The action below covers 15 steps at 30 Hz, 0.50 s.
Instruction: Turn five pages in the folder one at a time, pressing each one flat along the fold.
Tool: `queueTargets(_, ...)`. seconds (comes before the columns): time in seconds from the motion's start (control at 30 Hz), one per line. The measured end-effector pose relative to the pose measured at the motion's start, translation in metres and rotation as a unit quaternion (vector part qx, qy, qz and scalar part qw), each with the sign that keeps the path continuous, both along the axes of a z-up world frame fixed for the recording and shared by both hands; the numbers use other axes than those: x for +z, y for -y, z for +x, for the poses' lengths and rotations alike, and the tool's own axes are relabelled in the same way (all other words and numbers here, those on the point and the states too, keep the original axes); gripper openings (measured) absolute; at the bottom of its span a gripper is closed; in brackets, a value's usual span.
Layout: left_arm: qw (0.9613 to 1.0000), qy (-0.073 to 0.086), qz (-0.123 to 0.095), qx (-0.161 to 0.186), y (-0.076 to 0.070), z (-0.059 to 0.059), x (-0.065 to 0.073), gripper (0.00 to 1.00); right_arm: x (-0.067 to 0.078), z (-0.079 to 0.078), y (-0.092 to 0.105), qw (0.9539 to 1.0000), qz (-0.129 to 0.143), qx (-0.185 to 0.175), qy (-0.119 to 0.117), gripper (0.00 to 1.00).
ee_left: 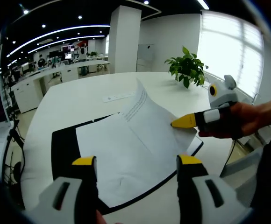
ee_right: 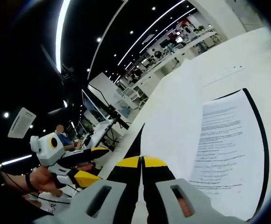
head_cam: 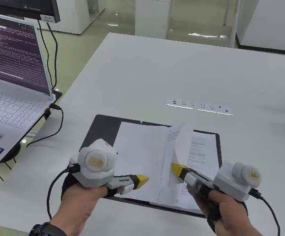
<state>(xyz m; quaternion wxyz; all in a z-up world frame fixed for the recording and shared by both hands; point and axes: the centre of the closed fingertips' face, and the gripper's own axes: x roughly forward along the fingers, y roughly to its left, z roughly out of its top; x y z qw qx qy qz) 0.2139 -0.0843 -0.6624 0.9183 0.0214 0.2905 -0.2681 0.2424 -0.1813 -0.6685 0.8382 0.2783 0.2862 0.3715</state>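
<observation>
A black folder (head_cam: 101, 129) lies open on the white table (head_cam: 182, 64), with white sheets on both sides. One page (head_cam: 181, 143) stands raised above the fold, curling upward. My right gripper (head_cam: 177, 169) is shut on that page's lower edge; in the right gripper view its yellow tips (ee_right: 140, 162) meet on the sheet (ee_right: 177, 121), beside the printed right-hand page (ee_right: 229, 140). My left gripper (head_cam: 141, 180) hovers over the left sheet near the front edge. Its jaws (ee_left: 136, 161) are open and hold nothing. The left gripper view shows the lifted page (ee_left: 149, 119) and the right gripper (ee_left: 184, 122).
An open laptop (head_cam: 10, 83) sits at the table's left edge with cables (head_cam: 54, 129) trailing toward the folder. A socket strip (head_cam: 199, 105) is set into the table behind the folder. A potted plant (ee_left: 189, 70) stands further off.
</observation>
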Motion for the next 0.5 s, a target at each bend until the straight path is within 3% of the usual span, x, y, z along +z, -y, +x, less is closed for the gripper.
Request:
queueTargets(0.23, 1.0, -0.004, -0.001, 0.003, -0.012, -0.007, -0.002, 0.69, -0.002, -0.001, -0.022, 0.9999, 0.005, 0.015, -0.004, 0.0)
queueTargets(0.5, 0.9998, 0.0, -0.003, 0.02, -0.03, -0.009, 0.0, 0.7, -0.014, -0.007, -0.042, 0.9995, 0.006, 0.026, -0.018, 0.0)
